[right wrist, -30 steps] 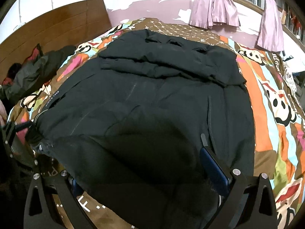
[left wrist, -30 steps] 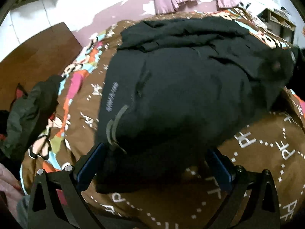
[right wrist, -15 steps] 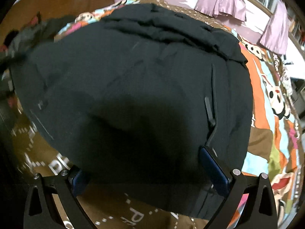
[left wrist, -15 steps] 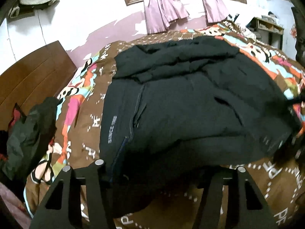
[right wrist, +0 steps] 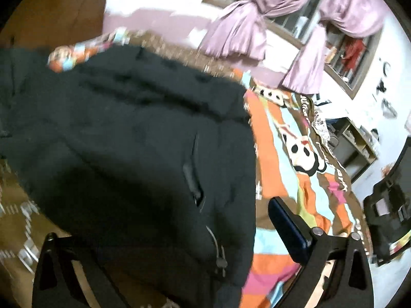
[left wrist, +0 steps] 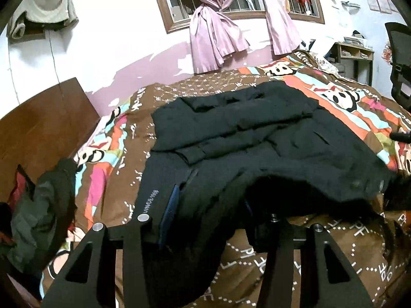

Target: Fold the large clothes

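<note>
Black jacket (left wrist: 257, 143) lies spread across the bed (left wrist: 334, 102), collar end toward the window wall, near hem lifted off the bedspread and draped forward. White lettering runs along its left edge; a zip pull and a cord toggle show on its right side in the right wrist view (right wrist: 128, 141).

Left gripper (left wrist: 205, 220): jaws drawn in around a bunched fold of the near hem, blue pad pressed against the cloth, gripping the jacket.

Right gripper (right wrist: 185, 231): jaws stand wide apart. Right finger with its blue pad is bare over the bedspread, just beside the jacket's edge; left finger is covered by the fabric. Not clamped. This view is motion-blurred.

Around: dark green garment (left wrist: 38, 215) heaped at the bed's left edge by the wooden headboard (left wrist: 38, 131). Pink curtains (left wrist: 218, 33) knotted at the window. Black chair (right wrist: 385, 205) to the right.
</note>
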